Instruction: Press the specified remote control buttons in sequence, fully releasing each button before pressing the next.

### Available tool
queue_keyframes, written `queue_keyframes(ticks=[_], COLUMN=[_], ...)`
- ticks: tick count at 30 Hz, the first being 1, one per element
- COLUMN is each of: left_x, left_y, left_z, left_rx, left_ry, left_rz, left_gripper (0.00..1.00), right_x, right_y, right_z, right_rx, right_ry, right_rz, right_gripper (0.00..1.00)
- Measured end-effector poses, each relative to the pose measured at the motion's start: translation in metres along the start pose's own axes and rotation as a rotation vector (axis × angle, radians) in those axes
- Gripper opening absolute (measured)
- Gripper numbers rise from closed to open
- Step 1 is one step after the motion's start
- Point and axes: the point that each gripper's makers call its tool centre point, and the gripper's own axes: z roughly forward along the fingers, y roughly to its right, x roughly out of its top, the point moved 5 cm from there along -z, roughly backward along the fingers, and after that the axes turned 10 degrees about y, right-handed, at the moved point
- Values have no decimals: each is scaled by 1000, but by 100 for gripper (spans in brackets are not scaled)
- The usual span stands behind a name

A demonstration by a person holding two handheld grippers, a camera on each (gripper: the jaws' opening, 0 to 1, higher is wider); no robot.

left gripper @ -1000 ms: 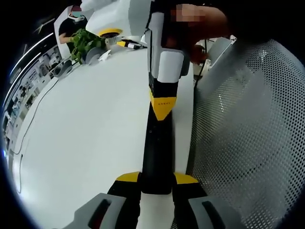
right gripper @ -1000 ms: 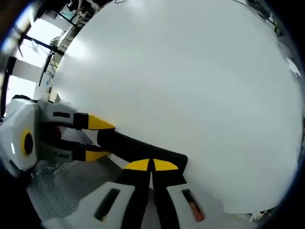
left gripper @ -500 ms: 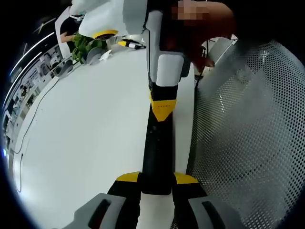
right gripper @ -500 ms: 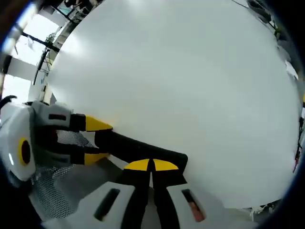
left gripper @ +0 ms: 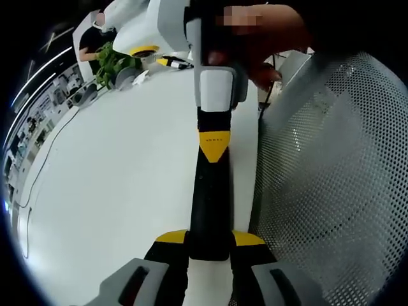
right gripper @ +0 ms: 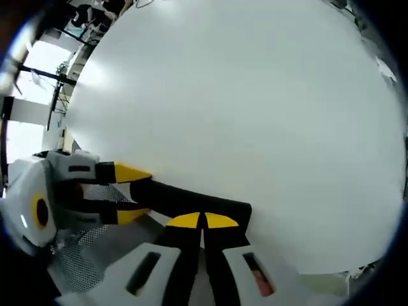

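A long black remote control point(left gripper: 209, 204) lies along the white table point(left gripper: 115, 178). My left gripper point(left gripper: 209, 240) is shut on its near end, one yellow-tipped jaw on each side. From the top of the left gripper view my right gripper point(left gripper: 214, 148) comes down, jaws together, yellow tips resting on the remote's far half. In the right gripper view the same shut tips point(right gripper: 203, 220) sit on the remote control point(right gripper: 185, 199), and the left gripper point(right gripper: 121, 193) clamps its far end from the left. The buttons are hidden.
A grey perforated mesh surface point(left gripper: 325, 178) runs beside the table on the right, also seen below the left gripper point(right gripper: 76, 261). A green plant point(left gripper: 109, 58) and small objects stand at the table's far end. A person's hand point(left gripper: 268, 44) holds the right gripper.
The right gripper's body has shifted a little up and left in the left gripper view; its tips stay on the remote. The left gripper keeps its hold.
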Motion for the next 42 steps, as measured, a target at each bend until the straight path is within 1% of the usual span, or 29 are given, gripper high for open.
queue_keyframes(ticks=[3, 5, 9, 11, 13, 16, 21, 26, 28, 33, 37, 42], left_x=[0, 0, 0, 0, 1, 2, 2, 2, 2, 2, 2, 3], left_y=[-1, -1, 0, 0, 1, 1, 1, 1, 0, 0, 0, 1], left_z=[0, 0, 1, 1, 1, 1, 1, 2, 2, 2, 2, 2], left_rx=[0, -2, -8, -10, -10, -10, -10, -14, -15, -15, -17, -18], left_ry=[3, 1, 0, -2, -5, -8, -13, -13, -17, -14, -21, -32], left_rz=[-9, -8, 3, 10, 31, 44, 44, 24, 0, 5, 3, 8], left_gripper=[25, 25, 24, 24, 24, 24, 24, 25, 25, 25, 25, 25], right_x=[0, 1, 2, 2, 3, 5, 7, 8, 7, 7, 8, 9], right_y=[0, -2, -5, -6, -8, -11, -13, -13, -13, -16, -17, -14], right_z=[0, 1, 0, 1, 2, 3, 3, 5, 6, 7, 8, 8], right_rx=[13, 53, 68, 80, 89, 80, 59, 67, 64, 75, 70, 79], right_ry=[-3, -6, 11, 7, 11, 26, 43, 45, 42, 42, 48, 58], right_rz=[-1, 33, 42, 52, 51, 18, -34, -39, -42, -38, -47, -17], right_gripper=[0, 0, 0, 0, 0, 0, 0, 0, 0, 0, 0, 0])
